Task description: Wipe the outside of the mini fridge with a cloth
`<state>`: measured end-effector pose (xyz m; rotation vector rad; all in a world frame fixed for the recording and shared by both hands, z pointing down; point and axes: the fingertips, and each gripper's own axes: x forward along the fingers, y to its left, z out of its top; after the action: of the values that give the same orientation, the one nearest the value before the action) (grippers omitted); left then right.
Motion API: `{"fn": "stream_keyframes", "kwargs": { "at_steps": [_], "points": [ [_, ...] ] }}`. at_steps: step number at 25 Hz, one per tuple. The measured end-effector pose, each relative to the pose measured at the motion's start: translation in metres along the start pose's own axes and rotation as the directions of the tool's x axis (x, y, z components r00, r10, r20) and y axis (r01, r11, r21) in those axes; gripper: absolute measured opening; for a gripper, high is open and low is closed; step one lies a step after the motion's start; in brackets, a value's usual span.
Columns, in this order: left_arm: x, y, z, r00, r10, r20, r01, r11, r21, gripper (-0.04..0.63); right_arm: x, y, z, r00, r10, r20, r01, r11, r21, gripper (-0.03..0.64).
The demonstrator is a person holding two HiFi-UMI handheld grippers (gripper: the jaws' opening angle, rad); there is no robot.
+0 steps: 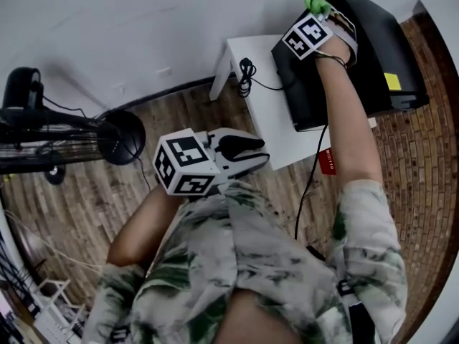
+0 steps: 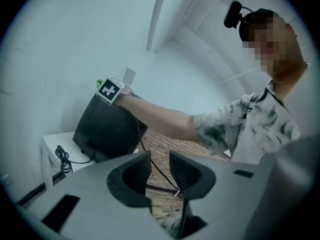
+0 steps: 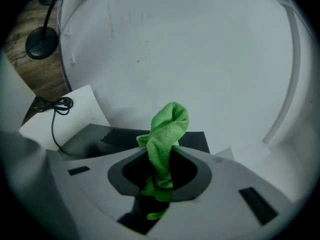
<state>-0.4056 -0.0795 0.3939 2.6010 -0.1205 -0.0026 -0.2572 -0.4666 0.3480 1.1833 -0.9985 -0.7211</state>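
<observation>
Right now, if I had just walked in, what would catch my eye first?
The bright green cloth, pinched in the right gripper, stands out over the black fridge, which sits on a white table by the wall. The left gripper is held close in front of the person's shirt, jaws slightly apart and empty.

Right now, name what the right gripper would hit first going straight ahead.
Probably the mini fridge, lying just beyond the green cloth clamped in the right gripper; depth is unclear, and the white wall stands behind.
</observation>
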Motion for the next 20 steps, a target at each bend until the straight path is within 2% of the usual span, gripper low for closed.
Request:
{"fn": "stream_keyframes", "kwargs": {
  "at_steps": [10, 20],
  "points": [
    [0.002, 0.011, -0.006, 0.999, 0.035, -0.005, -0.035, 0.999, -0.024, 0.126, 0.027, 0.078, 0.005, 0.994, 0.113, -0.008, -0.113, 0.993, -0.030, 0.104],
    [0.003, 0.030, -0.014, 0.997, 0.076, -0.006, -0.076, 0.995, -0.059, 0.125, 0.055, 0.167, 0.009, 0.972, 0.232, -0.024, -0.234, 0.970, -0.069, 0.104]
  ]
}}
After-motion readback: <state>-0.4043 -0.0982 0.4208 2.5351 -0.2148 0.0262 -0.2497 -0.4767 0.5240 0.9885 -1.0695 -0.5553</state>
